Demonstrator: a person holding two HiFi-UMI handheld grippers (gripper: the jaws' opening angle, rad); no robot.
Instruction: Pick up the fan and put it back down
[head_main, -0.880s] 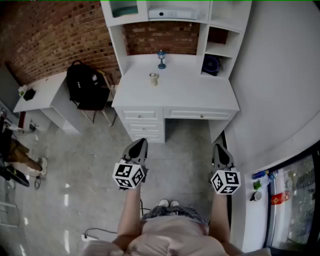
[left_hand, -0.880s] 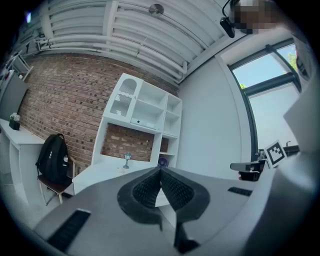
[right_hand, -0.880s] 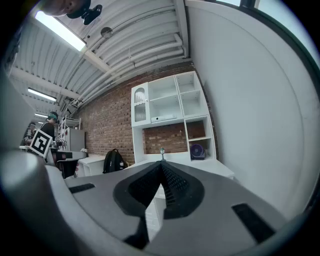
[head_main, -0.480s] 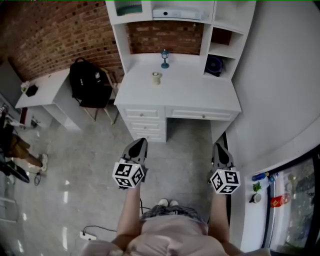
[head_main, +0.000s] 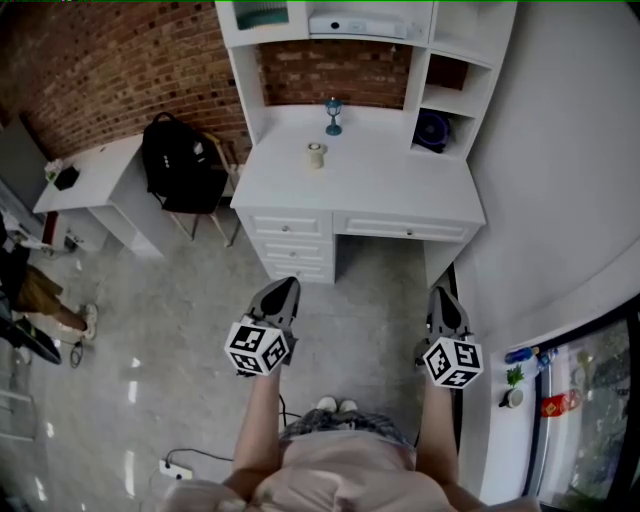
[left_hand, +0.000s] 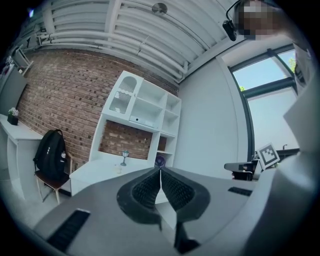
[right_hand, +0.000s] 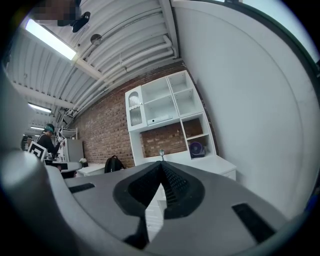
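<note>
Only grey floor (head_main: 180, 330) between the claws and the counter (head_main: 380, 190). Out in the open on the counter top: a pale cup (head_main: 316, 155) near the middle and, behind it, a blue stemmed ornament (head_main: 333, 116) close to the back, the two apart from each other. Left of the counter, a black backpack (head_main: 180, 165) on a chair (head_main: 228, 175), then a white side table (head_main: 90, 185) against the brick wall (head_main: 110, 70). Up in the hutch (head_main: 440, 40), a flat white box (head_main: 345, 25) on a shelf. Down near the feet, a power strip (head_main: 170, 468) on the floor.

Fan (head_main: 432, 131): dark blue, upright in the lower right cubby of the hutch, at the counter's back right corner, well apart from both claws. Same fan (left_hand: 159, 161) just above the tips in the left gripper view, and up to the right of the tips in the right gripper view, fan (right_hand: 196, 148) in its cubby.

White counter with drawers beneath, set between the brick wall and a plain white wall (head_main: 560, 150). Ribbed ceiling (left_hand: 125, 30) overhead, with a strip light (right_hand: 52, 40).

Left claw (head_main: 289, 284) and right claw (head_main: 438, 293) held out level on straight forearms, side by side, pointing toward the counter, each marker cube (head_main: 258, 347) nearer the body. Jaws of both pressed together tip to tip, closed on themselves.
</note>
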